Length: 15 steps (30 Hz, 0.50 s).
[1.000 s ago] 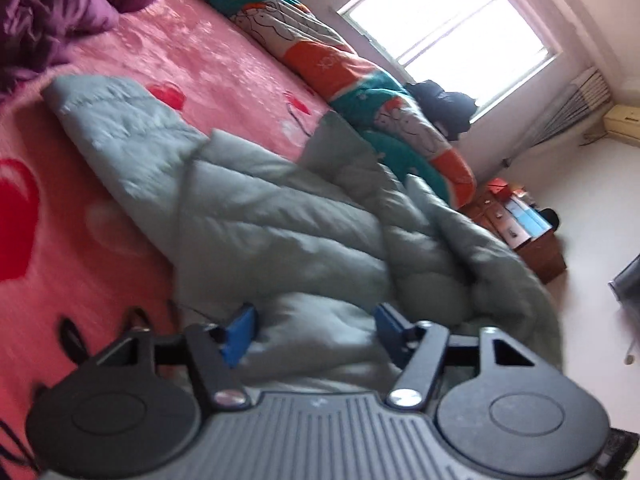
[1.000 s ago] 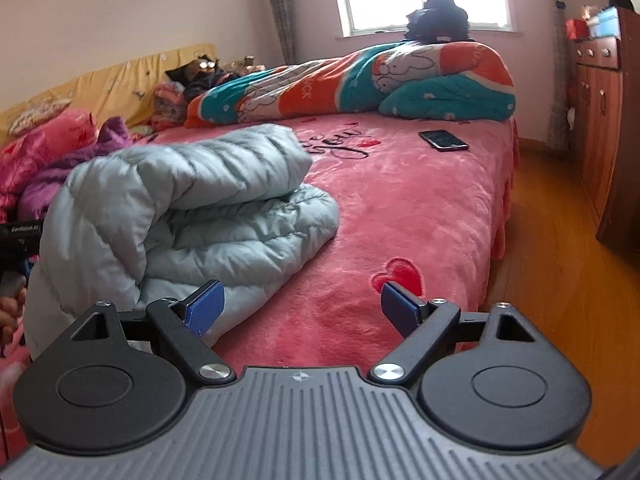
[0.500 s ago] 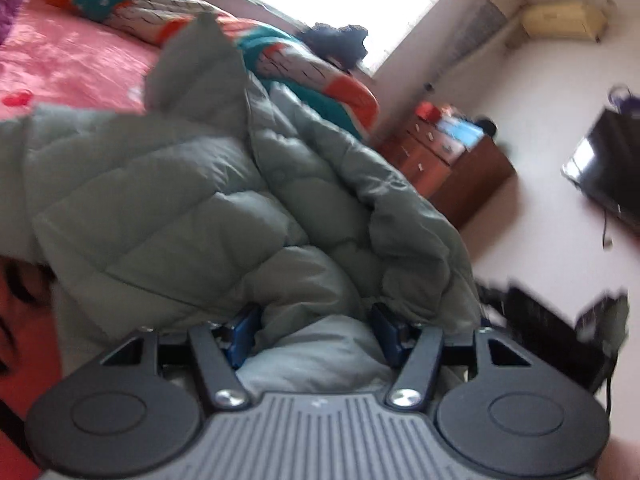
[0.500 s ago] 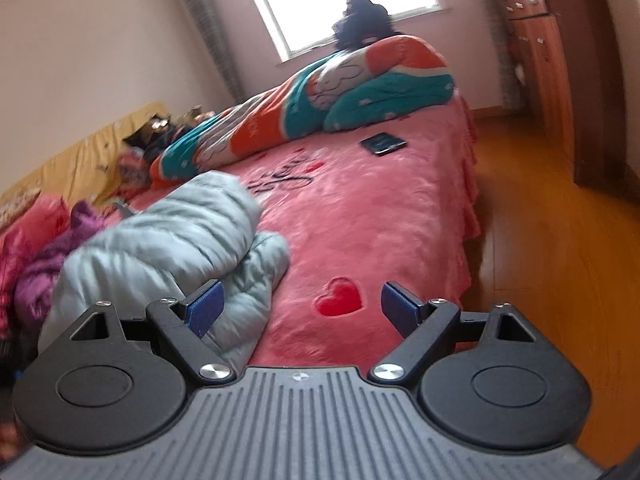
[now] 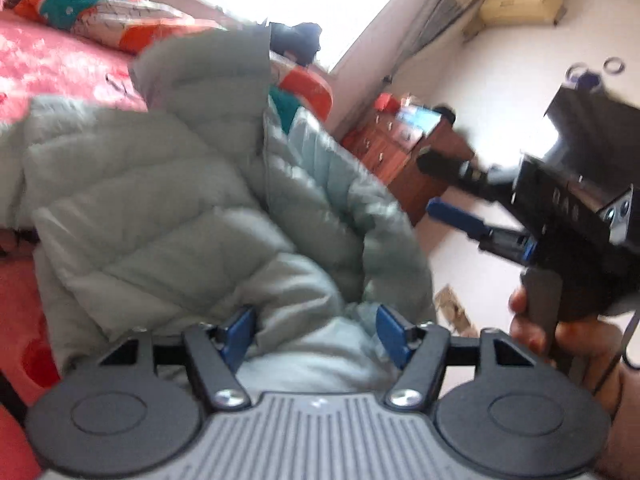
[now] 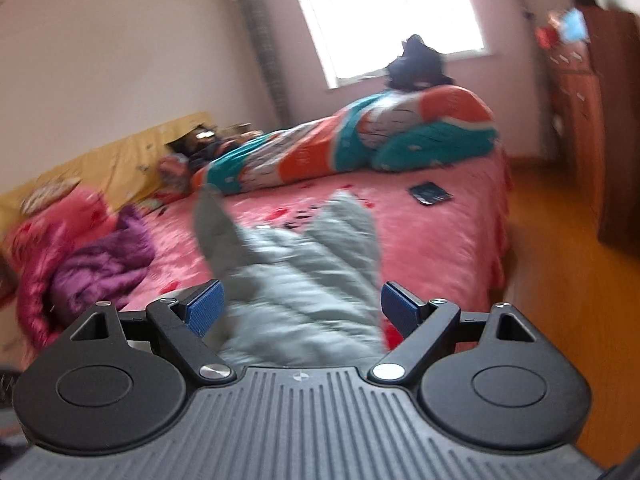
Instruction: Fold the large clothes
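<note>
On pink bed (image 6: pixel 452 240), mid-fold: grey puffer jacket (image 5: pixel 168 200) bunched between left gripper (image 5: pixel 316 330) pads, just widening; right gripper (image 6: pixel 302 306) wide. Next, flattening.

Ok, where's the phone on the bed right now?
In the right wrist view, the phone lies on the pink bedspread towards its right edge, just in front of the rolled quilt under the window.
</note>
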Tool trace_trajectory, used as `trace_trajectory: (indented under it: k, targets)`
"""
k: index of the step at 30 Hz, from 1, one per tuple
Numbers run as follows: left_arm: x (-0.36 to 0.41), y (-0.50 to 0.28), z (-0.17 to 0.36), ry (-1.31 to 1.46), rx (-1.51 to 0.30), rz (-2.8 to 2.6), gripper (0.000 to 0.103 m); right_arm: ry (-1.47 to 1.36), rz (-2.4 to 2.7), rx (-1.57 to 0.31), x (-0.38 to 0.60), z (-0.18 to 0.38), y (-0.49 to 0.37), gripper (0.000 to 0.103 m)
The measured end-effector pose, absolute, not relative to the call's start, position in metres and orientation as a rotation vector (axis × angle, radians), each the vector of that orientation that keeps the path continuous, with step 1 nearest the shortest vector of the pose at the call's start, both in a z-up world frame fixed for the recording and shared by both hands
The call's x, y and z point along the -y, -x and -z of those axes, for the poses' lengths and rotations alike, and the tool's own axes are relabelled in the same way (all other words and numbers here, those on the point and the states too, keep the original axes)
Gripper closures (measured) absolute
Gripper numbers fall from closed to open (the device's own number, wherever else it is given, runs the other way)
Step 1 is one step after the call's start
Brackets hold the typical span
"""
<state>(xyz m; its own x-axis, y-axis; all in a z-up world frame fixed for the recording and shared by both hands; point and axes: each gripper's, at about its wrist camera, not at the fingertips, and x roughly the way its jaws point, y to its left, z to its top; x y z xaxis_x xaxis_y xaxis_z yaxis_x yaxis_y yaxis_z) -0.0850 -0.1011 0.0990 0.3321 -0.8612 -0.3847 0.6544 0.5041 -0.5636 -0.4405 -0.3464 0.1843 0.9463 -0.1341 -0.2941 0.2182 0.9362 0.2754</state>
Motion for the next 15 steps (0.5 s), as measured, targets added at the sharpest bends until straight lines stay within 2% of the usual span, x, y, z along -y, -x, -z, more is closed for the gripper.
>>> trace_trajectory:
  k: [2,4,5,10,15]
  targets:
    - [0.089,0.083,-0.108,0.357,-0.664,0.992,0.035,-0.283,0.153,-0.290,0.330,-0.191,0.435,0.000]
    - [0.075,0.078,-0.116,0.372,-0.610,0.943,0.024,-0.271,0.123,-0.300,0.318,-0.197,0.428,0.000]
    - [0.067,0.079,-0.119,0.376,-0.587,0.908,0.023,-0.267,0.109,-0.306,0.314,-0.201,0.424,0.000]
    - [0.042,0.058,-0.126,0.377,-0.536,0.644,0.022,-0.278,0.014,-0.371,0.292,-0.208,0.387,0.000]
    - [0.017,0.039,-0.121,0.338,-0.524,0.387,0.022,-0.278,-0.063,-0.525,0.268,-0.188,0.338,0.000]
